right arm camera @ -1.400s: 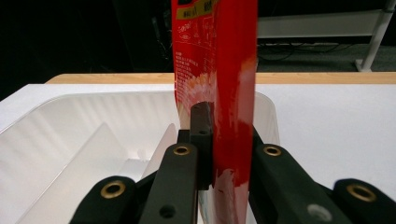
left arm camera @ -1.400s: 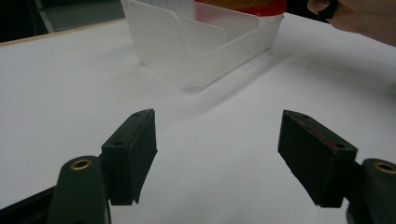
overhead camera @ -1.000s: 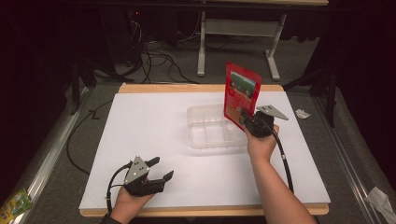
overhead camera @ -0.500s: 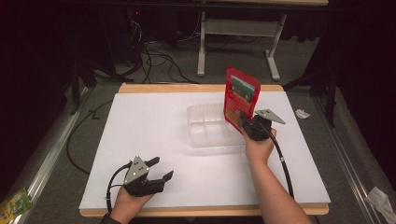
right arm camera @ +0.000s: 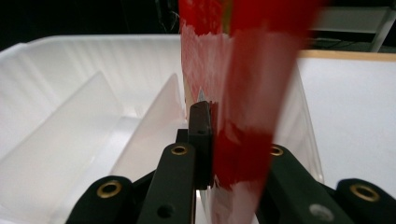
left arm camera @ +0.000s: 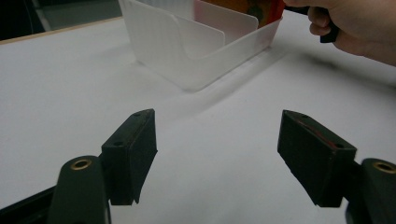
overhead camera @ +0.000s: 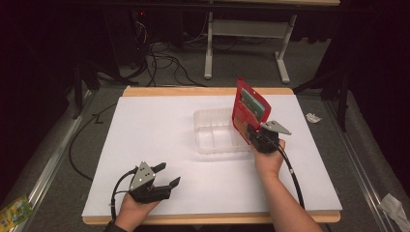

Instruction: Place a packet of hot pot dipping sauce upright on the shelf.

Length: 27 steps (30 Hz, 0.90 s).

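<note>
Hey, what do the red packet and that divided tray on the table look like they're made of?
Red packet: seems thin flexible plastic film, glossy with printed artwork; it stands flat and sheet-like where the right gripper pinches its lower edge.
Divided tray: looks like thin moulded plastic, translucent milky white; the table and the tray's own dividers show faintly through its walls.

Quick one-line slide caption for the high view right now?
Right gripper holds a red packet upright over the clear divided tray; the open left gripper rests at the table's near edge.

Lab or test room. White-topped desk point(overhead camera: 159, 140) on grey carpet point(overhead camera: 58, 145); loose cables point(overhead camera: 159, 63) on floor beyond the far edge; bare metal table frame point(overhead camera: 246, 34) behind; dark surroundings.
</note>
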Each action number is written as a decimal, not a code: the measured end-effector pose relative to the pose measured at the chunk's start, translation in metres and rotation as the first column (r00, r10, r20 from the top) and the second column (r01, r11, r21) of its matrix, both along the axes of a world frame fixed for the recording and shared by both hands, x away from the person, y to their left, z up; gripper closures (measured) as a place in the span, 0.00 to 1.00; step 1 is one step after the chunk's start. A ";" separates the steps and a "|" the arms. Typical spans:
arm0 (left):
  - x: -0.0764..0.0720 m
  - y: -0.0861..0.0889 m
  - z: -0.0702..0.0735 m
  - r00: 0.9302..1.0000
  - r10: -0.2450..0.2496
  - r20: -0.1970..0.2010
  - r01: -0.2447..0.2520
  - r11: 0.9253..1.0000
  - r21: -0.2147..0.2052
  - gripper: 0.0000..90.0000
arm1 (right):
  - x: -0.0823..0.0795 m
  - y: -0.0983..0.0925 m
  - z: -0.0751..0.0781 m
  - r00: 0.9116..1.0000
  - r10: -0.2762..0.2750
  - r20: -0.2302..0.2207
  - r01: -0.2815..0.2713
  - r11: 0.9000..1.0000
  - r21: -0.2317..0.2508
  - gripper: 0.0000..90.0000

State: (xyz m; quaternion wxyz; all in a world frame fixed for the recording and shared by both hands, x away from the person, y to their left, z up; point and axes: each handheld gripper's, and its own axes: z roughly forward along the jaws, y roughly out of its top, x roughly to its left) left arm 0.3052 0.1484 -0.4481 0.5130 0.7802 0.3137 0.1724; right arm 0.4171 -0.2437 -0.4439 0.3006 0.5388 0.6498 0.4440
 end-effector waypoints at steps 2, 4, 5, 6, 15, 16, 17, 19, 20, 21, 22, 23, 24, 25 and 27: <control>0.000 0.000 0.000 1.000 -0.003 0.000 0.003 1.000 0.003 0.32 | -0.001 -0.001 -0.003 1.000 0.000 -0.010 0.000 1.000 -0.003 0.91; 0.000 -0.001 0.000 1.000 -0.003 -0.002 0.003 1.000 0.003 0.32 | -0.001 -0.002 -0.005 1.000 0.008 -0.015 -0.008 1.000 -0.012 0.91; 0.000 -0.001 0.000 1.000 -0.003 -0.002 0.003 1.000 0.003 0.32 | -0.001 -0.002 -0.006 1.000 0.008 -0.014 -0.008 1.000 -0.012 0.90; 0.000 -0.001 0.000 1.000 -0.003 -0.001 0.003 1.000 0.004 0.32 | -0.001 -0.001 -0.006 1.000 0.009 -0.015 -0.009 1.000 -0.013 0.90; 0.000 0.000 0.000 1.000 -0.003 0.001 0.003 1.000 0.003 0.32 | -0.002 -0.004 0.003 0.999 0.045 -0.013 -0.045 0.999 0.002 0.77; 0.000 0.000 0.000 1.000 -0.005 0.000 0.005 1.000 0.002 0.32 | -0.003 -0.003 0.006 0.998 0.054 -0.007 -0.054 0.999 0.000 0.74; 0.001 -0.001 0.000 1.000 -0.005 0.000 0.005 1.000 0.003 0.32 | -0.003 -0.003 0.009 0.998 0.062 -0.009 -0.062 0.998 -0.005 0.71; 0.000 -0.001 0.000 1.000 -0.005 0.002 0.005 1.000 0.004 0.32 | -0.005 -0.003 0.015 0.998 0.064 0.005 -0.064 0.998 0.003 0.67; 0.000 -0.001 0.000 1.000 -0.005 0.002 0.005 1.000 0.005 0.32 | -0.006 -0.003 0.018 0.998 0.061 0.003 -0.061 0.998 0.013 0.65; 0.000 -0.001 0.000 1.000 -0.006 0.001 0.006 1.000 0.006 0.32 | -0.005 -0.004 0.021 0.998 0.067 0.005 -0.067 0.998 0.013 0.63; 0.000 -0.001 0.000 1.000 -0.005 0.001 0.004 1.000 0.005 0.32 | -0.006 -0.005 0.025 0.998 0.070 0.005 -0.070 0.997 0.019 0.60; 0.000 -0.001 0.000 1.000 -0.005 0.001 0.005 1.000 0.005 0.32 | -0.006 -0.005 0.027 0.997 0.072 0.008 -0.072 0.997 0.021 0.58; 0.000 -0.001 0.000 1.000 -0.005 0.001 0.005 1.000 0.005 0.32 | -0.006 -0.006 0.030 0.997 0.076 0.008 -0.077 0.997 0.026 0.56; 0.000 -0.001 0.000 1.000 -0.006 0.000 0.006 1.000 0.004 0.32 | -0.006 -0.006 0.033 0.997 0.081 0.012 -0.082 0.996 0.029 0.54; 0.000 -0.001 0.000 1.000 -0.005 0.001 0.005 1.000 0.004 0.32 | -0.007 -0.007 0.037 0.997 0.080 0.014 -0.080 0.996 0.030 0.48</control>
